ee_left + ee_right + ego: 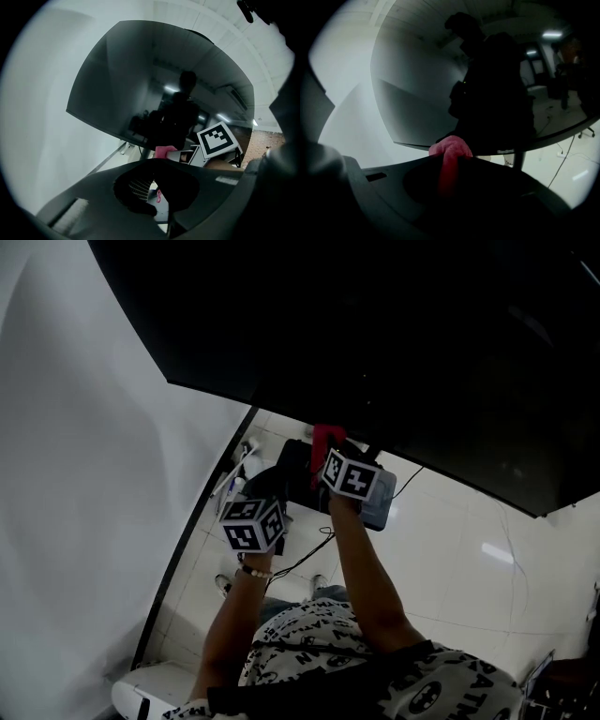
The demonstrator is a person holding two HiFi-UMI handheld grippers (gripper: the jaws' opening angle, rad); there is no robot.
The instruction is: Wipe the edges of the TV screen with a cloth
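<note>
The TV screen (375,334) is a big dark panel that fills the top of the head view. A red cloth (325,439) touches its lower edge, and my right gripper (328,451) is shut on that cloth. The right gripper view has the cloth (449,154) bunched between the jaws and pressed against the TV's bottom rim (440,93). My left gripper (265,502) hangs lower and to the left, off the screen, jaws together and holding nothing. The left gripper view looks up at the TV (154,84), the cloth (165,151) and the right gripper's marker cube (216,138).
A white wall (75,474) runs along the left. Below the TV are a tiled floor (450,568), a black box (291,474), a power strip (234,470) and loose cables (309,554). The TV's stand post (519,159) rises right of the cloth.
</note>
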